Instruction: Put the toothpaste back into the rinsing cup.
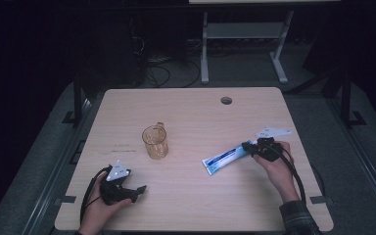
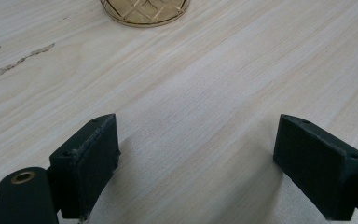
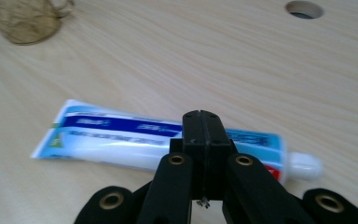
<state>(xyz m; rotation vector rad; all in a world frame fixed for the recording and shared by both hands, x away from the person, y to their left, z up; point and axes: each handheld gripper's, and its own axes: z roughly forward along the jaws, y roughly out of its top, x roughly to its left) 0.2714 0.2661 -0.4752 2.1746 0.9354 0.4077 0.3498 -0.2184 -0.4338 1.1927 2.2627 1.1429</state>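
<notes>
A white and blue toothpaste tube (image 1: 223, 158) lies flat on the wooden table (image 1: 191, 205), right of centre, its white cap (image 3: 304, 166) toward the right hand. My right gripper (image 1: 247, 145) hovers just over the cap end. In the right gripper view its jaws (image 3: 202, 125) are pressed together with nothing between them, and the tube (image 3: 121, 140) lies behind them. My left gripper (image 1: 140, 189) rests near the table's front left. In its own view it (image 2: 198, 158) stands wide open over bare wood. An amber glass mug (image 1: 155, 142) stands upright at centre left.
The mug's base (image 2: 144, 11) lies straight ahead of the left jaws. A round cable hole (image 1: 226, 100) sits near the table's far edge. Beyond the table, on the dark floor, are a white desk frame (image 1: 245, 34) and cables.
</notes>
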